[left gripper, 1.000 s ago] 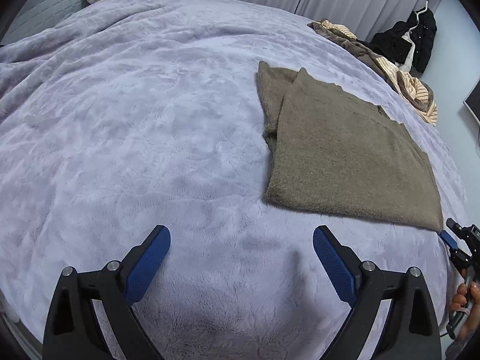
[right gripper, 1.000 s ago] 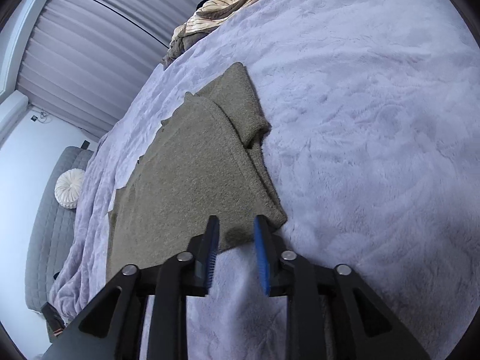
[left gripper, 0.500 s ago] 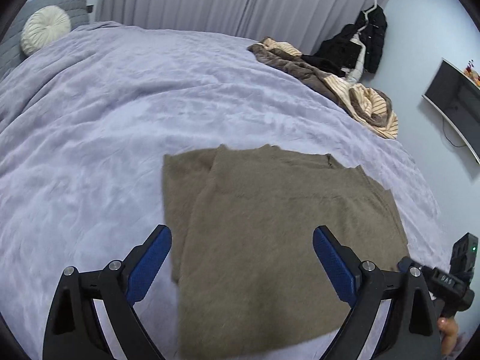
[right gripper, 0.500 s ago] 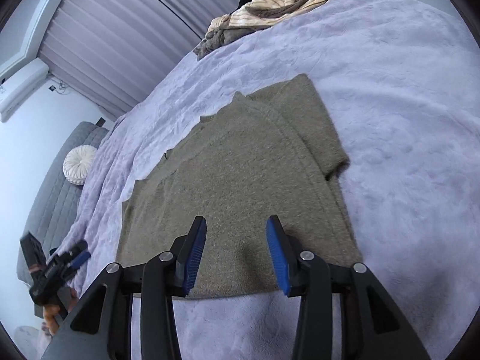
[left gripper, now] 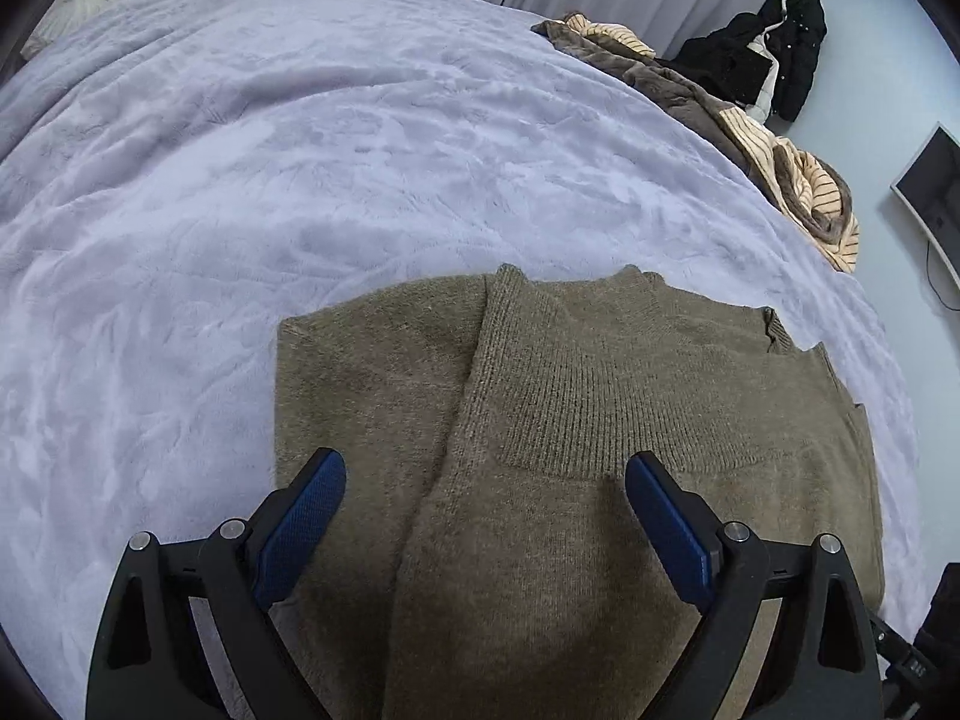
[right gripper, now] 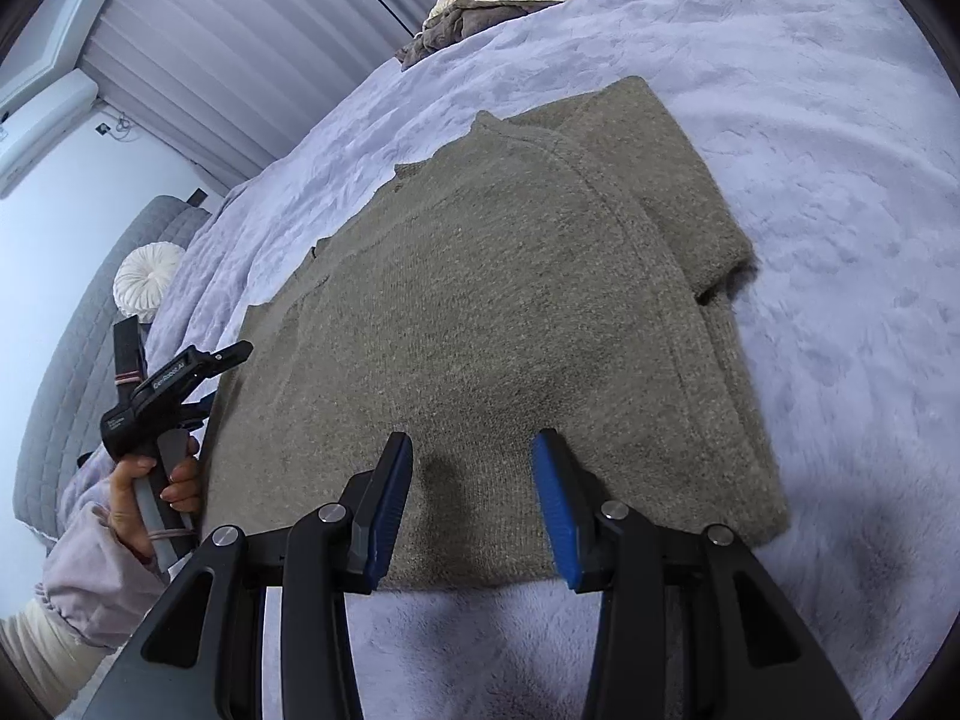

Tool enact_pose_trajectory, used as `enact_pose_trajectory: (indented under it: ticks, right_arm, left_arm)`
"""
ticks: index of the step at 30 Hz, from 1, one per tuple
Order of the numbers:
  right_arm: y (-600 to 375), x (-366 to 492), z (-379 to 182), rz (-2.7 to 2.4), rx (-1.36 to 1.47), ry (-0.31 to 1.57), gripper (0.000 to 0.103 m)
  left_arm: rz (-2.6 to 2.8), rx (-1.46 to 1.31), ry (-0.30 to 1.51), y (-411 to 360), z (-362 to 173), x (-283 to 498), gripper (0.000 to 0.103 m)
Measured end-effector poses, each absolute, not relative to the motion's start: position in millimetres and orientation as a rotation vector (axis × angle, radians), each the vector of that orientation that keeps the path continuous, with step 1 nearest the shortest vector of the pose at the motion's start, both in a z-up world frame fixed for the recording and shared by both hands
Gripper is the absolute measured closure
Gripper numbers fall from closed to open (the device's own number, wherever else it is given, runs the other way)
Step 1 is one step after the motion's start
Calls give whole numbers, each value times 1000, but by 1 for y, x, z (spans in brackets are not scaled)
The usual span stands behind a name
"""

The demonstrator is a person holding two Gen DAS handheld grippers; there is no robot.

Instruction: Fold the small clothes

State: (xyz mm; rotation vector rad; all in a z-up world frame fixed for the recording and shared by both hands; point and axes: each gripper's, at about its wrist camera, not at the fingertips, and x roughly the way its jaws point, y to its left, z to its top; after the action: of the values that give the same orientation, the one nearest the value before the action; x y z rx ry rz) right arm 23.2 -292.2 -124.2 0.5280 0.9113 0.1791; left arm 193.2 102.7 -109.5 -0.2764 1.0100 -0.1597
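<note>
Sweater point(left gripper: 600, 420) looks soft, limp and light, so with your left gripper point(left gripper: 486, 516) wide and right gripper point(right gripper: 474, 504) half-open, both empty, pinch its hem corners.

both wrist views look down, close; share the sweater point(left gripper: 600, 420).

Your olive-brown knit sweater point(left gripper: 600, 420) lies on a lavender plush blanket point(left gripper: 300, 150). Beyond the sweater you see a cream garment with dark stripes point(left gripper: 804, 192) and a black jacket point(left gripper: 774, 66). Your gripper pads point(right gripper: 558, 504) are blue on black.
</note>
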Motion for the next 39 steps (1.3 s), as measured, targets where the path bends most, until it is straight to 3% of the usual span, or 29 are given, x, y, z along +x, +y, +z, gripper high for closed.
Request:
enact_pose_trajectory:
  ticks: [4, 7, 9, 18, 27, 29, 30, 39]
  right_arm:
    - [-294, 23, -125, 181, 542, 907, 58]
    - [-294, 22, -125, 177, 539, 905, 58]
    - [-293, 22, -125, 176, 533, 905, 58]
    - [-292, 23, -124, 173, 516, 906, 58]
    - [-287, 23, -123, 160, 484, 905, 57]
    - [-285, 24, -122, 152, 467, 911, 56]
    - [-283, 24, -121, 148, 455, 916, 56]
    - [-265, 27, -117, 106, 341, 943, 48]
  left_arm:
    - [-40, -188, 899, 111, -76, 186, 12]
    - [16, -119, 953, 114, -85, 197, 38]
    - [1, -94, 1023, 110, -105, 201, 49]
    - [166, -77, 1037, 133, -113, 201, 49]
    - [99, -154, 1048, 152, -99, 149, 49]
    - [83, -135, 1050, 147, -94, 138, 32]
    - [83, -128, 1037, 145, -91, 130, 18]
    - [26, -93, 1016, 136, -73, 85, 17]
